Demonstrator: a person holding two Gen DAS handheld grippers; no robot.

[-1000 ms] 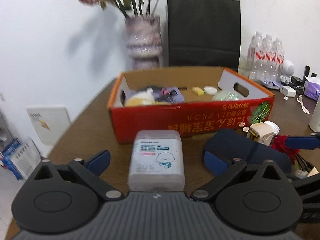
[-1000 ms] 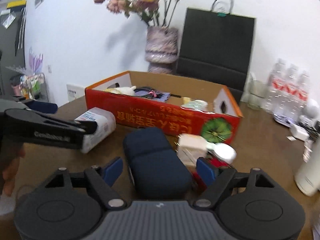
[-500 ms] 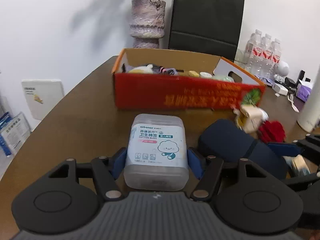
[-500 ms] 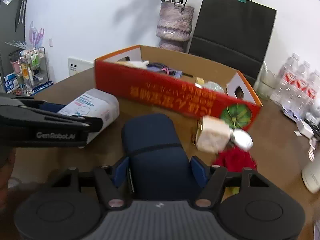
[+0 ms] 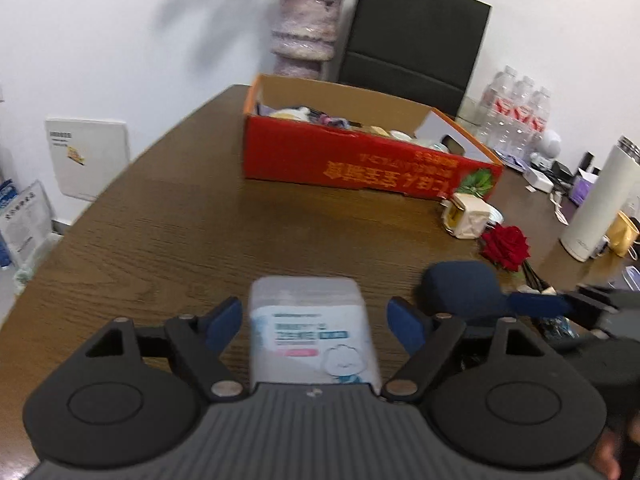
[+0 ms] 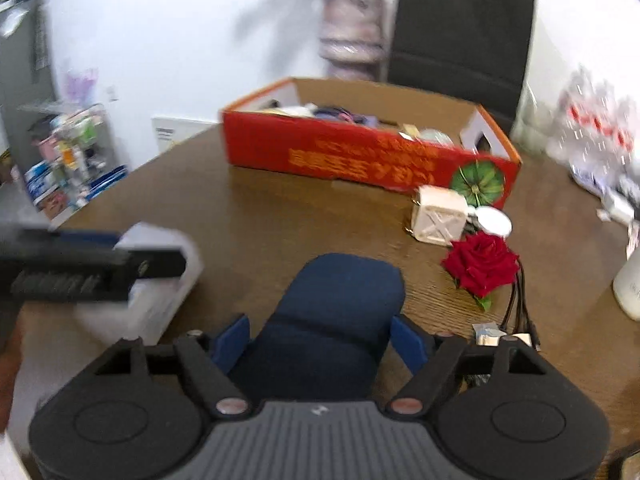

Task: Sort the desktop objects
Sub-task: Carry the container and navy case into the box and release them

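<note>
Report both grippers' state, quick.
Left gripper: opening, cotton bud box between its pads, untouched.
Right gripper: opening around the navy case.

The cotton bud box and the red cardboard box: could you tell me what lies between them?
Only bare table separates the cotton bud box from the red cardboard box, in the left wrist view.

Dark wooden table (image 5: 168, 236), red cardboard box (image 5: 360, 160), red rose (image 6: 480, 264), white flask (image 5: 596, 200)

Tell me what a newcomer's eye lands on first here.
The bright red cardboard box, open and part-filled, sits far across the wooden table. A red rose lies to its right. Nearer, a cotton bud box and a navy case lie on the table.
</note>
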